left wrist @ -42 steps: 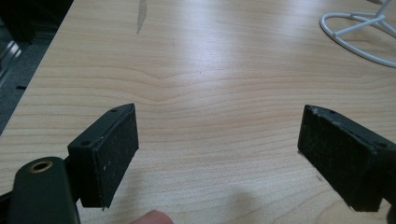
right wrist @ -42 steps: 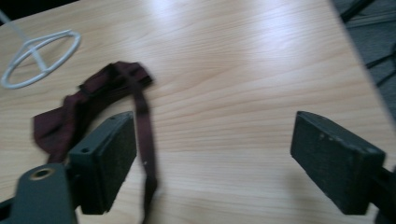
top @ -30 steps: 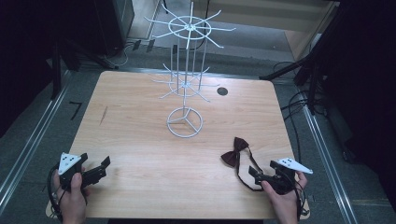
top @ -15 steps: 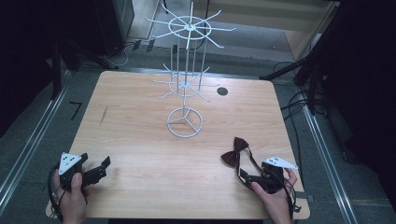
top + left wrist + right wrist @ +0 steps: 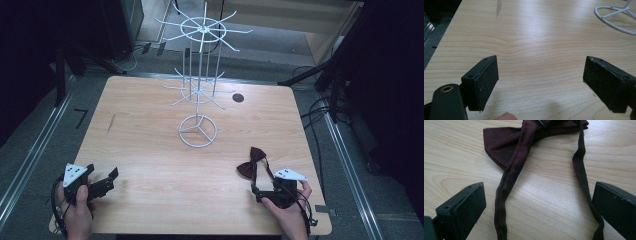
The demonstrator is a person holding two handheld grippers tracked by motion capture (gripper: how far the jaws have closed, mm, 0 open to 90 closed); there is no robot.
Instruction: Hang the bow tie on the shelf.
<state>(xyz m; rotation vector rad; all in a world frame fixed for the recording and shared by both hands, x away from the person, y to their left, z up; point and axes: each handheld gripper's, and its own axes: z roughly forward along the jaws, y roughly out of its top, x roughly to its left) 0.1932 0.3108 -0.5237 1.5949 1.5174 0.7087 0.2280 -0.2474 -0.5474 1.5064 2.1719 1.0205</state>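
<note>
Wooden table [image 5: 150, 150]: bow tie [image 5: 529, 142] strap lies between right gripper [image 5: 539, 212] open jaws.

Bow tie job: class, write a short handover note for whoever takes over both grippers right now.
Left gripper: open, holds nothing, low over the table at its near left corner.
Right gripper: open, jaws either side of the strap, nothing gripped.
Bow tie: dark red, flat on the table, near right. White wire rack: upright mid-table, hooks bare.
Done: right gripper lined up on the strap.
Left: probably close on the strap, lift, hang on a hook.
</note>
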